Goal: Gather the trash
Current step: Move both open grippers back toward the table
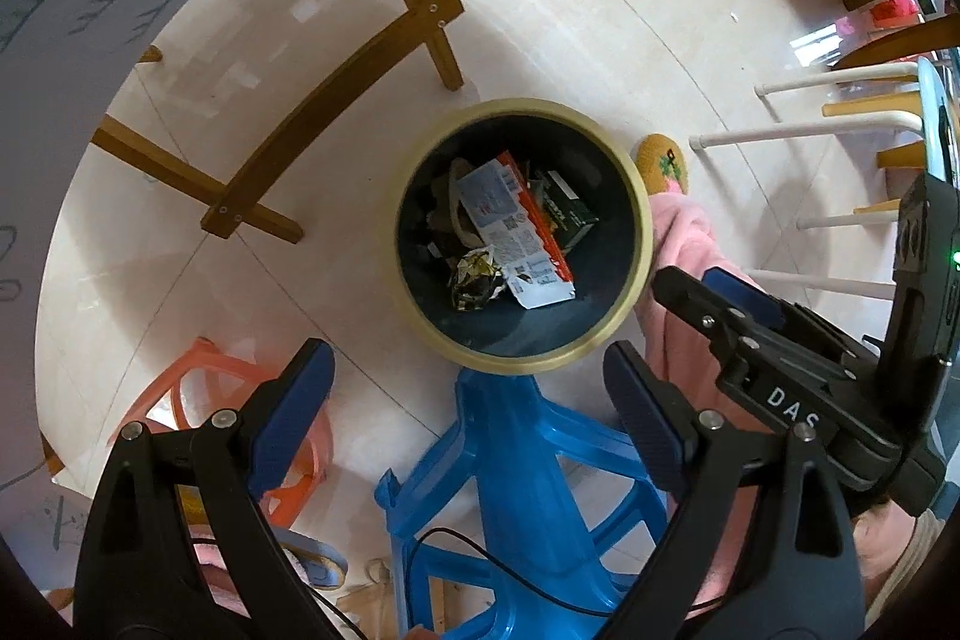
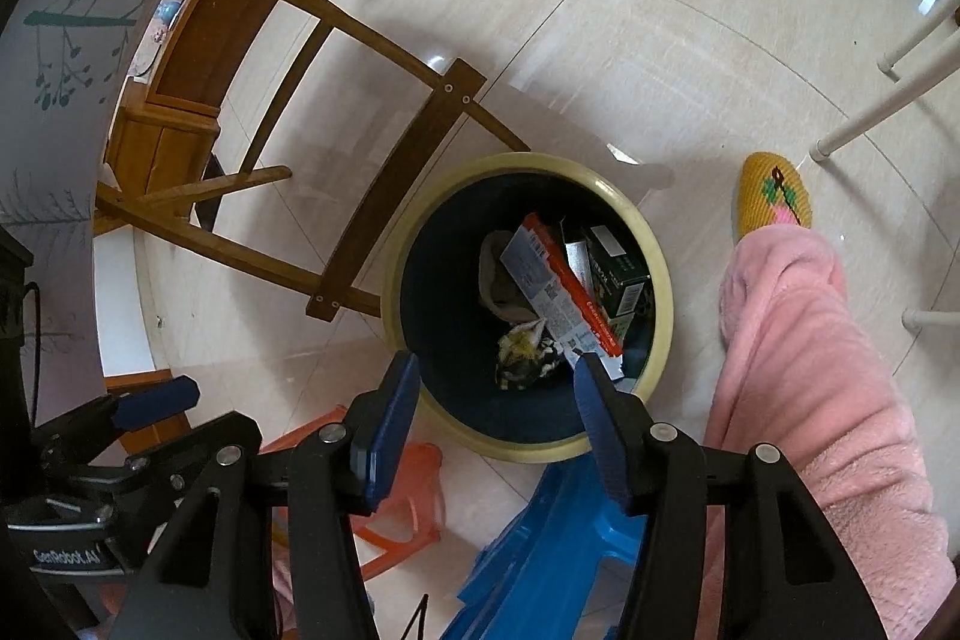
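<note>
A round trash bin [image 1: 645, 220] with a cream rim and dark inside stands on the tiled floor; it also shows in the right wrist view [image 2: 663, 316]. Inside lie a flattened white-and-orange carton [image 1: 510, 226] [image 2: 552, 292], a dark green box [image 1: 567, 211] [image 2: 618, 274] and a crumpled foil wrapper [image 1: 477, 283] [image 2: 525, 352]. My left gripper [image 1: 468, 394] is open and empty above the bin's near side. My right gripper [image 2: 498, 406] is open and empty over the bin's near rim; it also shows at the right of the left wrist view [image 1: 714, 292].
A blue plastic stool [image 1: 516, 490] [image 2: 552, 538] and an orange stool [image 1: 198, 400] [image 2: 396, 508] stand just below the grippers. Wooden chair legs [image 1: 336, 88] [image 2: 390, 196] lie left of the bin. A pink-trousered leg [image 2: 798, 376] with a yellow slipper [image 2: 774, 196] [image 1: 663, 163] stands right of it.
</note>
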The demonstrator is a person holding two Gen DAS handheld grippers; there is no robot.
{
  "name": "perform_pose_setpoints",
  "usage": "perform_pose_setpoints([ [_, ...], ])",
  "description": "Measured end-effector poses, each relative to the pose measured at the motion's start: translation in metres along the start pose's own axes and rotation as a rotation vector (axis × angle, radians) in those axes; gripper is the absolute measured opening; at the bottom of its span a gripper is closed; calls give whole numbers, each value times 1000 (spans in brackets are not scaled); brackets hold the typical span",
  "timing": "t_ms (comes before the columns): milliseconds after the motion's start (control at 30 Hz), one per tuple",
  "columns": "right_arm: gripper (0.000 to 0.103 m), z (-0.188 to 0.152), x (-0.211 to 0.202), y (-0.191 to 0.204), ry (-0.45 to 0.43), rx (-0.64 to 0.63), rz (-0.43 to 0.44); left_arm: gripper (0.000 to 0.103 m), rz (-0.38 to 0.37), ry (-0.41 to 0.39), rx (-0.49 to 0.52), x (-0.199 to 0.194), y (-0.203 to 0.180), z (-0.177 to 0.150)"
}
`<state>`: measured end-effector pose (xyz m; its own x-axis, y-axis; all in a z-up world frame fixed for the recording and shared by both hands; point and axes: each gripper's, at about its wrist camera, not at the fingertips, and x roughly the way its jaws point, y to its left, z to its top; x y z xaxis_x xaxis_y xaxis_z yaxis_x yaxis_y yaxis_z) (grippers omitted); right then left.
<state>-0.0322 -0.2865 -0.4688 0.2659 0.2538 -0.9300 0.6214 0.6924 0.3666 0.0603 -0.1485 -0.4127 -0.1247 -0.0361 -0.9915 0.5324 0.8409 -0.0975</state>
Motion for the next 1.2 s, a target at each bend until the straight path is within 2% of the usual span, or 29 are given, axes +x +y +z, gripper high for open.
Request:
perform_pose_setpoints([
  [233, 54, -4, -6, 10, -3, -55, -11, 90, -6, -16, -12, -14, 4, -4],
  [500, 54, -14, -36, 33, -36, -127, -27, 90, -48, -97, 32, -65, -11, -23],
  [700, 54, -22, -72, 45, -68, -142, -47, 90, -92, -184, 48, -119, -19, -42],
  [933, 54, -18, -142, 67, -151, -148, -25, 90, -122, -320, 68, -197, -26, -66],
  [1200, 54, 3, -217, 123, -237, -230, 17, 90, -96, -455, 55, -288, 6, -87],
])
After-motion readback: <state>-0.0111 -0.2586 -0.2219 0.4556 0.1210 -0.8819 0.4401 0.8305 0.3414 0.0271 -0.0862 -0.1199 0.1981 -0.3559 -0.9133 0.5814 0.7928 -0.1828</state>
